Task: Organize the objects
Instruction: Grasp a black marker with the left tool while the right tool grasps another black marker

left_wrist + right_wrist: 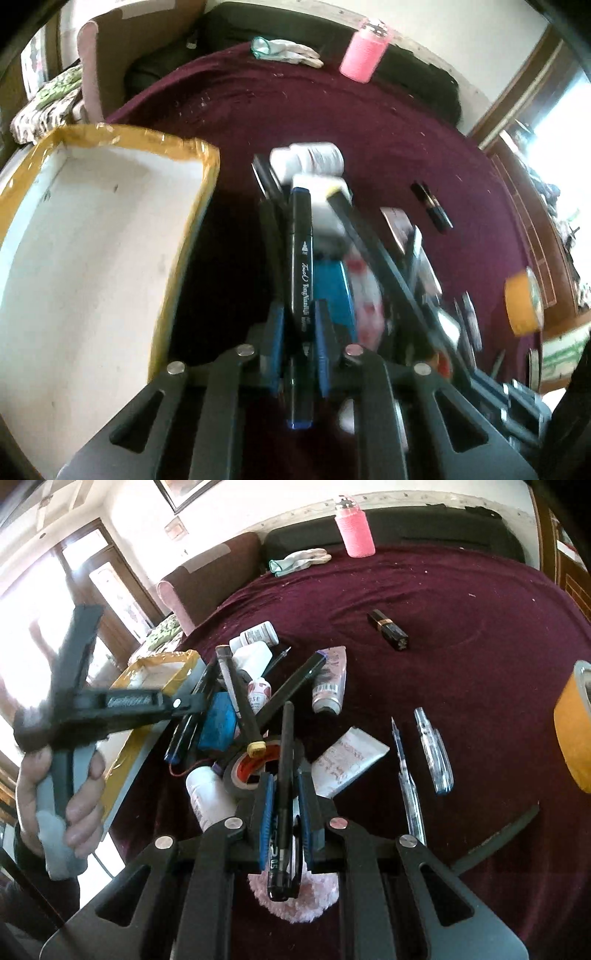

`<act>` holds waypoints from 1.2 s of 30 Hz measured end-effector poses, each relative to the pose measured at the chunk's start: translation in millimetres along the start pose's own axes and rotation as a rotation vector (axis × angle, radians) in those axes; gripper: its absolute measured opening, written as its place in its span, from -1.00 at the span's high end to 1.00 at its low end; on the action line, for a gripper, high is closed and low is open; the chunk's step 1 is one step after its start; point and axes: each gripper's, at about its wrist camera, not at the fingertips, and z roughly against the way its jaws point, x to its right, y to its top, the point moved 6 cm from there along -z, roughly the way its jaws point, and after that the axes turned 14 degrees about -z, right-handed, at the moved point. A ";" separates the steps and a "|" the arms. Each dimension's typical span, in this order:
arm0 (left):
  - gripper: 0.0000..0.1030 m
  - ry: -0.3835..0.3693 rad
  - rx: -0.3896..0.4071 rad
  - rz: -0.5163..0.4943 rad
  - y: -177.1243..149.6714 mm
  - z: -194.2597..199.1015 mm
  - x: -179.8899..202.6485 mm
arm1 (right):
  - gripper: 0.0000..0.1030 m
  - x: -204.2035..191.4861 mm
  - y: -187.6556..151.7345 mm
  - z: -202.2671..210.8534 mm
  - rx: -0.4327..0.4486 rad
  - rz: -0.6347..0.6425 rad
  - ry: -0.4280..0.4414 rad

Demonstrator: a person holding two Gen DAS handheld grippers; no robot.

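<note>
Left gripper (300,325) closed on a black marker (301,266), blue-capped, lying lengthwise between the pads. Open cardboard box (110,155) just left of it.

Right gripper (286,805) closed on a black pen (282,775), tip forward. Cluttered pile directly ahead: tape roll (243,771), white bottle (207,797), tubes.

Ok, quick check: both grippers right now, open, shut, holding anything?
Left gripper: shut on a black marker with blue ends.
Right gripper: shut on a black pen.

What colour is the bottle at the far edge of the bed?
Pink bottle, clearest in the right wrist view.
</note>
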 end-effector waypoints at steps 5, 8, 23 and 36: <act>0.75 -0.051 0.013 -0.020 -33.3 23.2 14.7 | 0.78 -2.2 -13.3 5.4 -0.003 -0.028 -0.005; 0.75 -0.047 0.029 -0.030 -42.3 31.9 18.7 | 0.78 -4.9 -18.8 7.9 0.004 -0.044 -0.026; 0.75 -0.044 0.080 -0.098 -86.2 55.4 71.4 | 0.86 -47.8 -36.8 59.7 0.133 0.010 -0.093; 0.75 -0.064 0.117 -0.059 -91.2 78.6 71.3 | 0.86 -45.7 -41.9 98.0 0.190 -0.062 0.001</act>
